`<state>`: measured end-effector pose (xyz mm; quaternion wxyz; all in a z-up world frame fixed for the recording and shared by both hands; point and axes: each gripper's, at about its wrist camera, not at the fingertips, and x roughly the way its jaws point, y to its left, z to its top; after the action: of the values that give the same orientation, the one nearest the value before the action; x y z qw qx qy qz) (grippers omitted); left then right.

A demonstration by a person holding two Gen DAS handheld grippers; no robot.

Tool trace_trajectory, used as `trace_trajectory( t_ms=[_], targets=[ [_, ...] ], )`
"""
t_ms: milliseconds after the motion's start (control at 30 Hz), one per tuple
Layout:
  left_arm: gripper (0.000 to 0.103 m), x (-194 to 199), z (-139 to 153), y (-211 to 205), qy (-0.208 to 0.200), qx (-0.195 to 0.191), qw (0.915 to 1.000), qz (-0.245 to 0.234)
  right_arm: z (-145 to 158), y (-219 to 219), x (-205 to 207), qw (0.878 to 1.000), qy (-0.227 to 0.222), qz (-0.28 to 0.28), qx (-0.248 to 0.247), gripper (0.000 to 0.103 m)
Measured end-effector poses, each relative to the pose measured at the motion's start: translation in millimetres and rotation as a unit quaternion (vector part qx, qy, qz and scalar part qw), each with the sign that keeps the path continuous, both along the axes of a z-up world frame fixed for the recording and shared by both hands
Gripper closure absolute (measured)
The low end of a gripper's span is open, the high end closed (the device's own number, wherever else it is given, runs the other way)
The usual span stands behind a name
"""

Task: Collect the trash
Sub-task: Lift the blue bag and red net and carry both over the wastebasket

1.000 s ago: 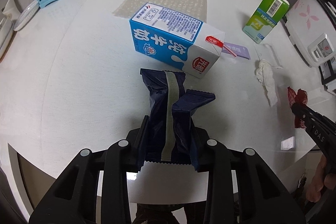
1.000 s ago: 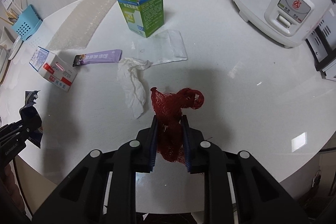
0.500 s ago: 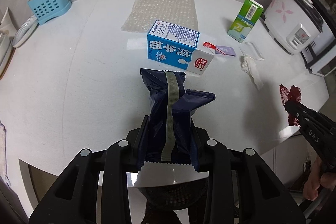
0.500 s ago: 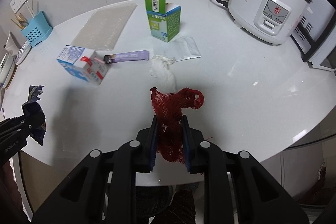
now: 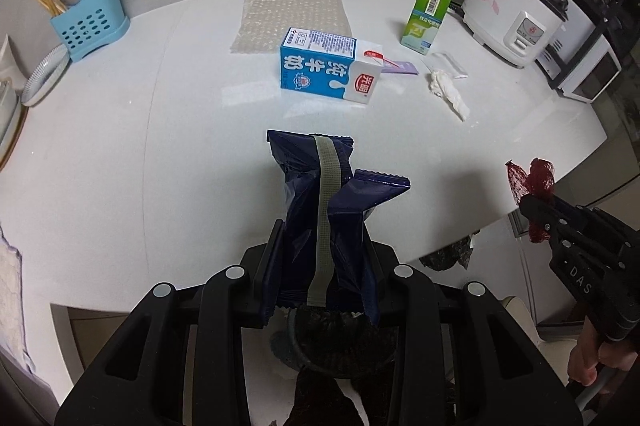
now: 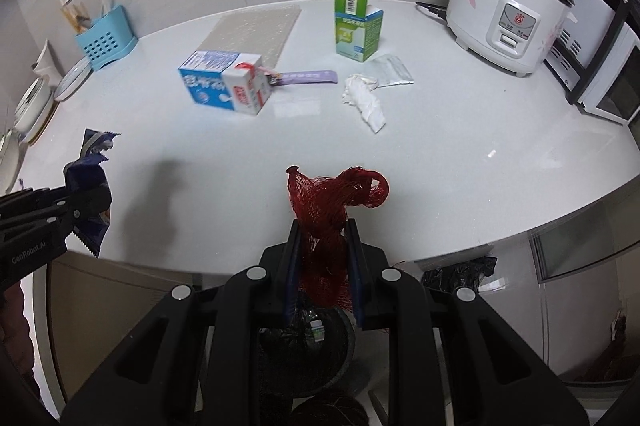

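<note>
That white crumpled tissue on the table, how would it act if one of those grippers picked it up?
The tissue looks crumpled and thin, so it would probably squash flat between the pads and hang limp. Probably very light: a push may just slide it across the smooth table.

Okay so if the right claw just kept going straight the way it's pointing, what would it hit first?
Probably the black-lined trash bin showing between and below the fingers of the right claw, which is shut on the red mesh bag. The table edge lies farther ahead in view, so the bin looks first, though depth is unclear.

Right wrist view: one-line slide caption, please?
Right gripper holds red mesh bag above the bin; left gripper holds blue wrapper.
</note>
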<state>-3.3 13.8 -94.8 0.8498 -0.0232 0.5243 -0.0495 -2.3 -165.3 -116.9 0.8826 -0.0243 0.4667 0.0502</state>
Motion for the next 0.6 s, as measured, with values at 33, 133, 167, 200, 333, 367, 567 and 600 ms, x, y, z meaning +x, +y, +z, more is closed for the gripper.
trace_trajectory(
  t_ms=[33,133,167,200,333,367,567,600],
  targets=[
    [0.071,-4.6,-0.3,0.6,0.000,0.000,1.0000,0.004,-1.4,0.9,-4.3,1.000,0.000,0.008,0.000,0.084],
    [0.071,-25.4,-3.3,1.7,-0.001,-0.004,0.9998,0.018,-5.2,1.5,-13.3,1.000,0.001,0.027,0.003,0.084],
    [0.071,-32.6,-4.2,1.1,-0.003,-0.005,0.9997,0.022,-6.9,0.9,-18.2,0.999,0.000,0.037,0.004,0.084],
    [0.071,-38.8,-5.0,-0.2,-0.006,-0.006,0.9997,0.025,-8.4,0.1,-21.8,0.999,0.002,0.042,0.002,0.084],
    [0.071,-66.5,-15.9,-6.5,0.007,-0.012,0.9991,0.041,-12.9,-5.8,-41.5,0.998,0.003,0.062,0.010,0.083],
    [0.071,-73.9,-19.7,-8.8,0.009,-0.008,0.9989,0.045,-16.3,-6.3,-47.1,0.998,0.006,0.068,0.010,0.083],
    [0.071,-107.5,-41.1,-12.4,0.018,-0.020,0.9973,0.069,-40.6,-4.7,-72.1,0.995,0.024,0.099,0.010,0.083],
    [0.071,-111.4,-44.7,-12.9,0.019,-0.019,0.9971,0.071,-45.6,-4.2,-75.9,0.994,0.026,0.103,0.011,0.083]
  ],
)
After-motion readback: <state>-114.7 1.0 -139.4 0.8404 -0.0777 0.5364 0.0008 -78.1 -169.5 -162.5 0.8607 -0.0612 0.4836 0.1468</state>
